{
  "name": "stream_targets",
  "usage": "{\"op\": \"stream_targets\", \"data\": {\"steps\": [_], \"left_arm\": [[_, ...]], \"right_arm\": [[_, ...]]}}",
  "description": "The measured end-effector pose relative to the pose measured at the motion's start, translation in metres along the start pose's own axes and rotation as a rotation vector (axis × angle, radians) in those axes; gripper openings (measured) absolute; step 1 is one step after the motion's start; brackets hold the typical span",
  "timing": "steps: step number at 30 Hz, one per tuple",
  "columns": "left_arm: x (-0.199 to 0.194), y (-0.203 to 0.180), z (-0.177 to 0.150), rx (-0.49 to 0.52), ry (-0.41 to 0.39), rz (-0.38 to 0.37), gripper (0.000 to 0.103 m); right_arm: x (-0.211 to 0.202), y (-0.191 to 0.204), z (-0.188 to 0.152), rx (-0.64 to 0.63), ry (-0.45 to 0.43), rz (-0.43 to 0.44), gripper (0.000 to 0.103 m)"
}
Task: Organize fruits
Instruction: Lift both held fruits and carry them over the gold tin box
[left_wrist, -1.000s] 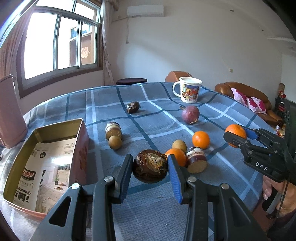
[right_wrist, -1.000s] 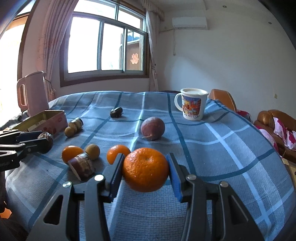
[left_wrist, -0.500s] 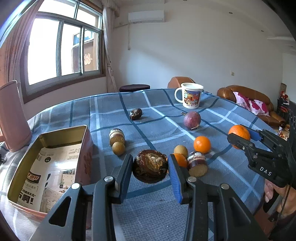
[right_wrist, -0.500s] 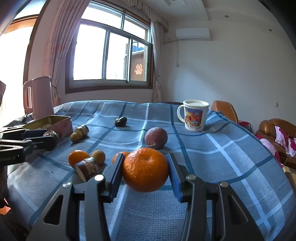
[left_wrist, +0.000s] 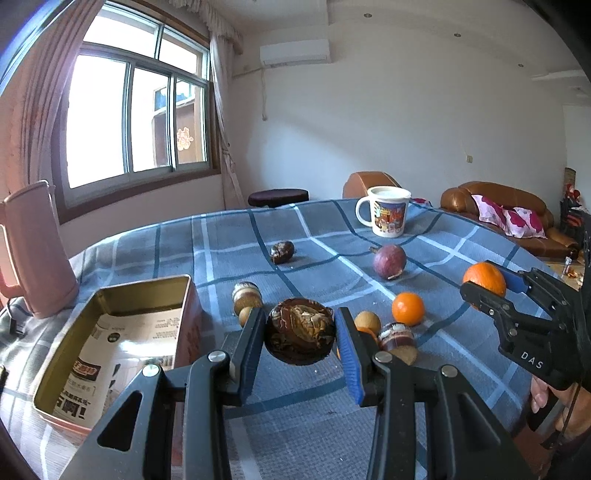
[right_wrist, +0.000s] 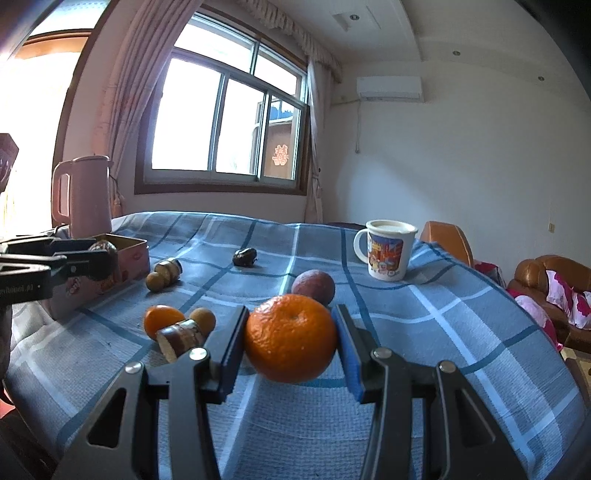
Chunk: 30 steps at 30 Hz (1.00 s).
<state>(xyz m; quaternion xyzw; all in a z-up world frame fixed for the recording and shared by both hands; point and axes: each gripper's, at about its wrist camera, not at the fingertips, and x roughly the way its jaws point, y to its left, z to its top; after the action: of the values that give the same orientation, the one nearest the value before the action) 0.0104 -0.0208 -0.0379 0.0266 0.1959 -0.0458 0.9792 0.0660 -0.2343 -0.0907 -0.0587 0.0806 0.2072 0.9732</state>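
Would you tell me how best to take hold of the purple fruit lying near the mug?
Grip the purple fruit across its round middle, coming from above, since it lies free on the tablecloth with open space around. Keep clear of the stem end. Both grippers are full now.

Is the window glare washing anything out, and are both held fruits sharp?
Right wrist view: glare bleaches the far left edge, beside the kettle; the orange is sharp. Left wrist view: window blown out, dark fruit sharp, table edges bowed by fisheye.
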Motion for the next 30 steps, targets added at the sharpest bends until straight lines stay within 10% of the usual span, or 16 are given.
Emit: {"op": "stream_targets", "data": {"steps": [30], "left_arm": [[-0.017, 0.016, 0.012, -0.009, -0.059, 0.089, 0.041]], "right_arm": [[0.000, 0.037, 0.040, -0.061, -0.052, 0.065, 0.049]]}}
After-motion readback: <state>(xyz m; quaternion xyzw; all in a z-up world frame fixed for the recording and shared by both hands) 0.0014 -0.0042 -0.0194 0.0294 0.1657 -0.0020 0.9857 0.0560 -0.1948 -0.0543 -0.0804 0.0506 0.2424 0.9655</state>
